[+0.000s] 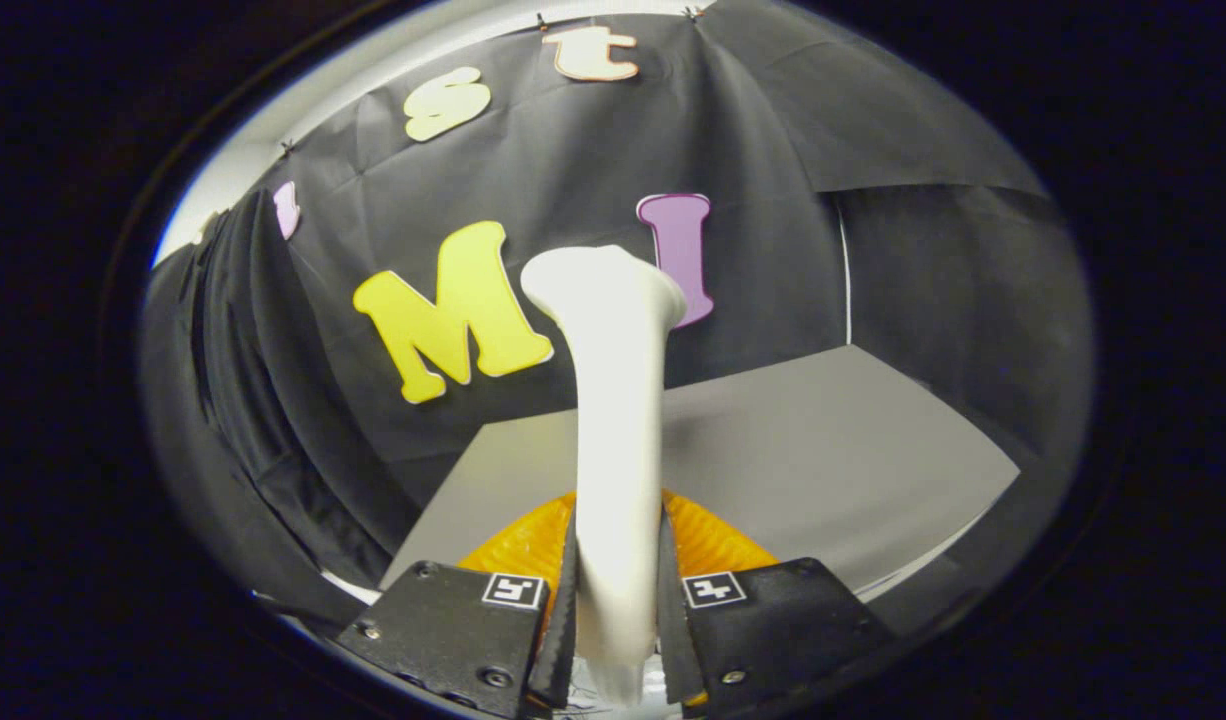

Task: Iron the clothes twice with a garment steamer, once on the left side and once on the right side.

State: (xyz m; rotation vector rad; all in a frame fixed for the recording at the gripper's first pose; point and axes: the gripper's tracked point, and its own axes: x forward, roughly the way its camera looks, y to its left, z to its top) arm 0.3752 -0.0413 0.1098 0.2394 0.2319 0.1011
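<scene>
We've got the gripper (618, 590) clamped on the garment steamer (615, 400) — both fingers pinch its handle, head flaring up beyond them. Dark clothes (235, 400) hang left of the steamer, well apart. Looks like approach — next we'd swing the head onto the fabric.
</scene>
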